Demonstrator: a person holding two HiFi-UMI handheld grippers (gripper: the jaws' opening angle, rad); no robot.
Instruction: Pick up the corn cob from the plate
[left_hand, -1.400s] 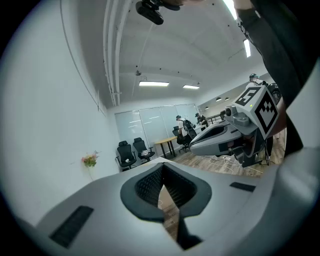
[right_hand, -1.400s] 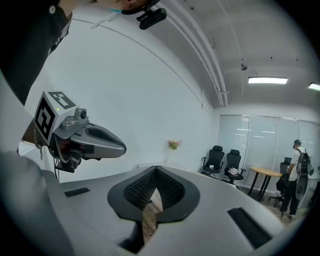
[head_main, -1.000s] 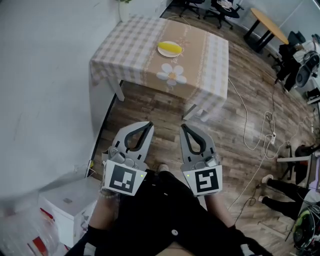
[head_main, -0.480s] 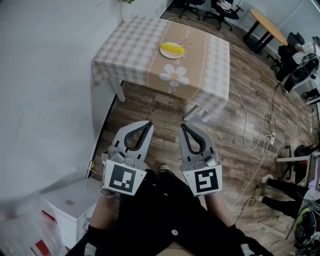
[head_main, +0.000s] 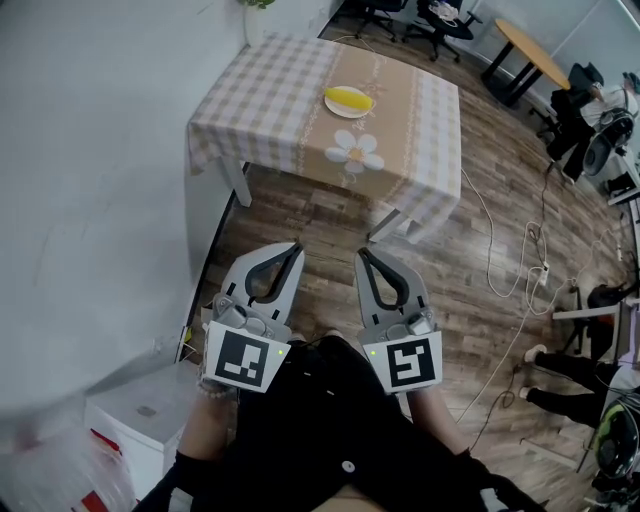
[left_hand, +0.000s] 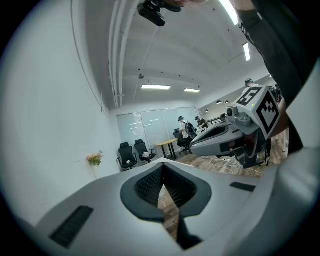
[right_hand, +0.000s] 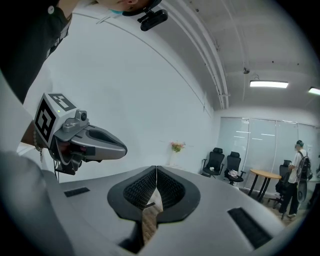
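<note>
One checked table (head_main: 260, 100), well ahead of two tools, carries one plate (head_main: 345, 114) with one corn cob (head_main: 348, 97) lying on it; left tool (head_main: 296, 248) jaws pressed together, empty; right tool (head_main: 364, 252) likewise

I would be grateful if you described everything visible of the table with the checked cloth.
The table stands on the wooden floor beside the white wall. A cloth covers it and hangs over the edges: pale checks on both sides, a tan band down the middle with a white daisy print. Two white legs show beneath. On the tan band lies a small white plate holding the yellow corn cob.
</note>
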